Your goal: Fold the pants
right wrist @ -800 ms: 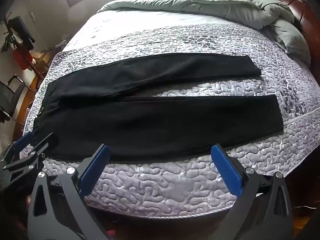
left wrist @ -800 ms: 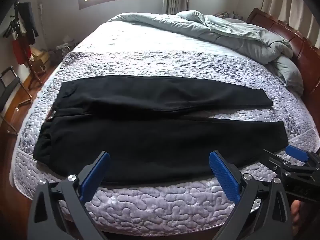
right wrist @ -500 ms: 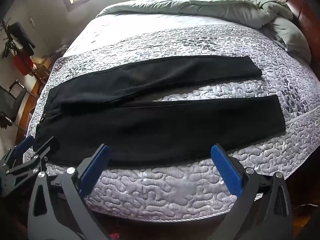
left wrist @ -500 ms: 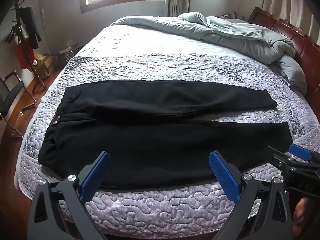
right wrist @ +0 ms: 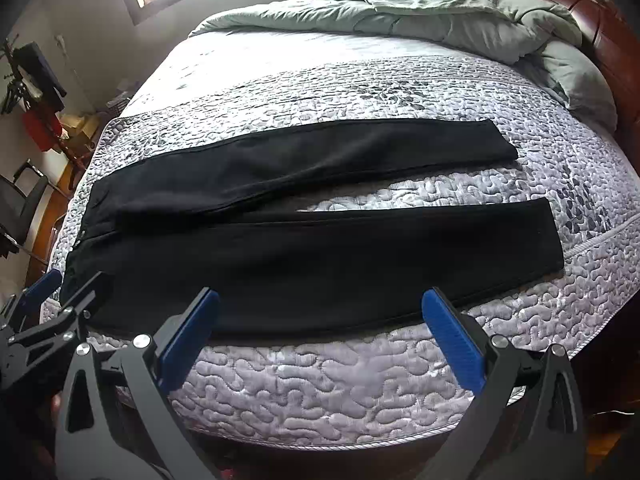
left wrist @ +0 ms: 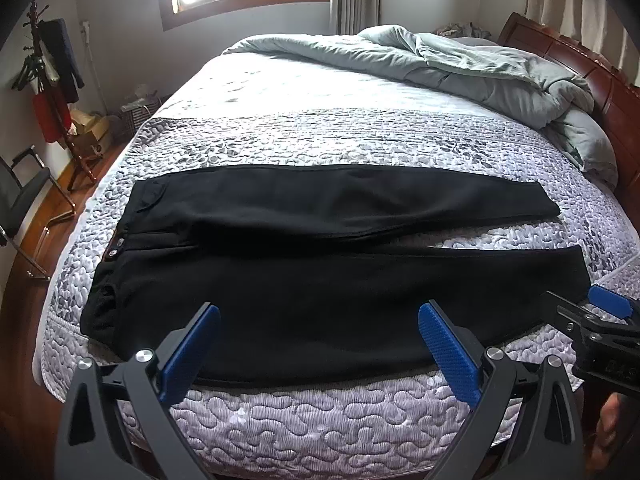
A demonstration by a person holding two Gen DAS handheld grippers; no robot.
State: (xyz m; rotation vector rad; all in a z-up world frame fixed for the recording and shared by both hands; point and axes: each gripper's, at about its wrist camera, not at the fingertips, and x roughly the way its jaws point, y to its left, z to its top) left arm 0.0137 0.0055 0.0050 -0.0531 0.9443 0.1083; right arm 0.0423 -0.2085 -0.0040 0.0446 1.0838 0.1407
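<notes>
Black pants (left wrist: 320, 280) are lying flat across the middle of the frame on a quilted bed (left wrist: 320, 420), waistband at left, legs stretching right. The left tongs (left wrist: 318, 344) and right tongs (right wrist: 320, 336) are hovering wide apart over the near edge, gripping nothing. A green duvet (left wrist: 460, 68) is sitting bunched at upper right.

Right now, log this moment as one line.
pants: flat on bed, legs apart, unfolded | left tongs: open, empty | right tongs: open, empty
</notes>
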